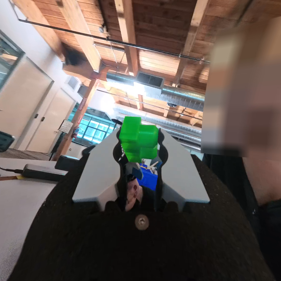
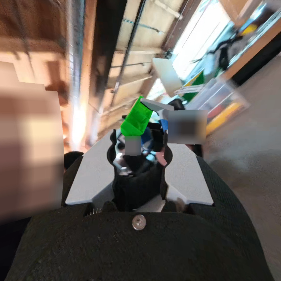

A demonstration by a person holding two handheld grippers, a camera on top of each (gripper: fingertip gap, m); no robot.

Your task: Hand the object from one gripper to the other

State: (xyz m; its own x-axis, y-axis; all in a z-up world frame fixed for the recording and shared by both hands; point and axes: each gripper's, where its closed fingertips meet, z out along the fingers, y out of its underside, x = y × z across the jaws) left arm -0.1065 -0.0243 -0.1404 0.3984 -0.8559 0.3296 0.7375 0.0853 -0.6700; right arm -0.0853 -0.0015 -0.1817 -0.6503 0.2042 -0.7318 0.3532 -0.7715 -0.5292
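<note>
A bright green stepped block (image 1: 139, 139) sits between the tips of my left gripper (image 1: 139, 130), which is shut on it and holds it up in the air toward the ceiling. In the right wrist view the green block (image 2: 135, 120) shows just past my right gripper (image 2: 139, 133), near its left fingertip. A grey finger of the left gripper (image 2: 155, 104) lies against the block's upper side. My right gripper is open, with a wide gap between its jaws and nothing in it. I cannot tell whether it touches the block.
A white table (image 1: 22, 205) lies at the left with a black device (image 1: 42, 171) on it. A person's hand (image 1: 133, 196) shows between the left fingers. Clear storage bins (image 2: 220, 98) stand at the right. The right wrist view is motion-blurred.
</note>
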